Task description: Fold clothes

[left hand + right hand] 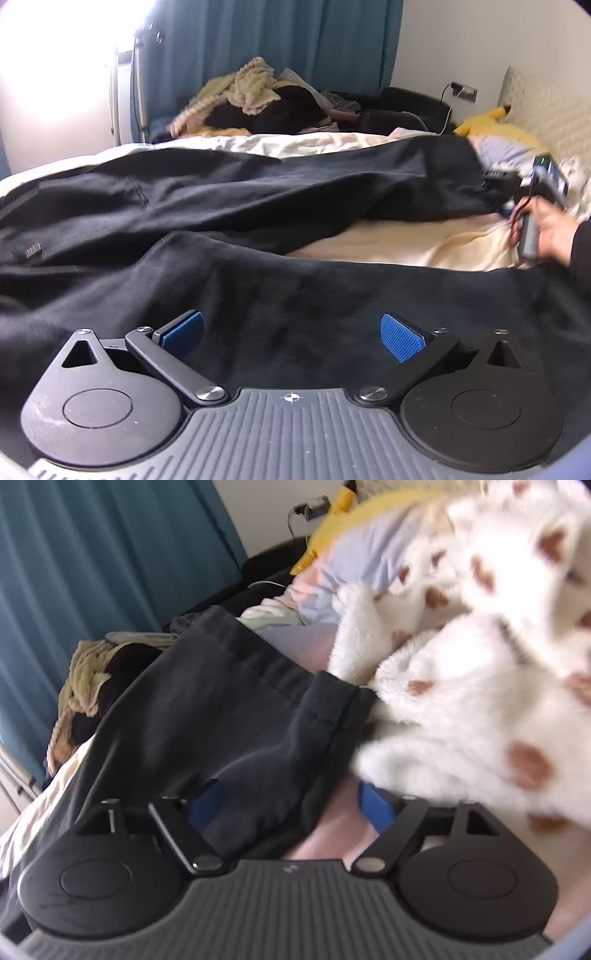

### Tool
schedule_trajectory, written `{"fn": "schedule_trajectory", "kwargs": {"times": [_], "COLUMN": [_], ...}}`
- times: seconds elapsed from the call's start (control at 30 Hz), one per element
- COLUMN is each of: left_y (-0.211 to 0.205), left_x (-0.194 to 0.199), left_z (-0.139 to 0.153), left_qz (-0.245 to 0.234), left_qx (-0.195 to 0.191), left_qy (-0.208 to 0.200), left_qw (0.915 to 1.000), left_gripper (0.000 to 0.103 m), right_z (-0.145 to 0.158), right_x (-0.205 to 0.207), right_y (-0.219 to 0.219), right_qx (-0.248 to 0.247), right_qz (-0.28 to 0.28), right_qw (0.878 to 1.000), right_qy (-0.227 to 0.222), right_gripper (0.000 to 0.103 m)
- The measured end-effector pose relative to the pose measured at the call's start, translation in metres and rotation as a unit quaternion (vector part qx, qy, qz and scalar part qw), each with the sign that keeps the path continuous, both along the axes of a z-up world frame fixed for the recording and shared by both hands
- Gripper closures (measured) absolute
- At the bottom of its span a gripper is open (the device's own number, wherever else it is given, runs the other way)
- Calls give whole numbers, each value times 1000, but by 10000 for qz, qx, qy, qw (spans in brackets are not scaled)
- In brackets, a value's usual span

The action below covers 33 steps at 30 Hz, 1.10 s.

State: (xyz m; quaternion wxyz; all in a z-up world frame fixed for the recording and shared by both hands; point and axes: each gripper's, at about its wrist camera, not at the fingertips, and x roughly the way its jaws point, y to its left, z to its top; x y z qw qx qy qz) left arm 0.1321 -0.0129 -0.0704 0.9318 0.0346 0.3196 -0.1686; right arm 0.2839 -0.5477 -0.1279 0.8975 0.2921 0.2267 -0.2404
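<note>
Where the bed (406,247) shows its cream sheet, black trousers (229,206) lie spread across it, matte woven cloth in soft rumpled ridges. Left gripper (291,334): ribbed blue fingers (400,338) released wide, trouser cloth just beyond and beneath, pads apart from it. Right gripper (291,805): fingers part-open around the hemmed, stitched leg end, cloth between them and seemingly against the left pad; blur leaves the grip uncertain. Fluffy white blanket (480,701) with brown spots crowds its right finger.
</note>
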Motion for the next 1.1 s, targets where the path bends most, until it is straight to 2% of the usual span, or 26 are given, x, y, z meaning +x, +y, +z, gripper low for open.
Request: {"fn": "schedule_trajectory", "kwargs": {"times": [0.13,0.17,0.2,0.33,0.47,0.57,0.67,0.8,0.9,0.93,1.0,1.1], "left_y": [8,11,12,19,28,34,41,46,38,33,25,21], "left_x": [11,11,10,3,-6,-13,-21,-28,-28,-28,-27,-26], "left_z": [-8,-9,-8,3,16,22,28,35,37,37,36,35], "left_qz": [80,113,146,195,230,246,219,213,163,123,47,-12], "left_qx": [-155,-169,-156,-329,-529,-588,-642,-731,-373,-244,-63,-147], "left_qy": [148,140,107,-103,-277,-326,-374,-507,-769,-873,-1004,-891], "left_qw": [9997,9997,9997,9992,9979,9974,9970,9958,9962,9958,9949,9959], "left_gripper": [1,1,1,1,1,1,1,1,1,1,0,0], "right_z": [-3,-1,1,34,88,105,92,49,28,29,39,57], "right_x": [21,23,24,9,-28,-64,-101,-141,-158,-163,-171,-191], "right_y": [-7,-6,-3,12,29,32,37,38,49,52,59,73], "right_qx": [-75,-165,-291,-655,-942,-802,-788,-571,-642,-684,-917,-1252], "right_qz": [6,-8,38,-7,-185,-539,-706,-700,-717,-665,-596,-480], "right_qw": [10000,9999,9996,9976,9935,9936,9942,9956,9943,9943,9929,9899], "right_qy": [-65,23,63,-228,-618,-579,-184,237,467,470,460,467], "right_gripper": [36,60,95,96,97,97,97,95,88,87,77,71]}}
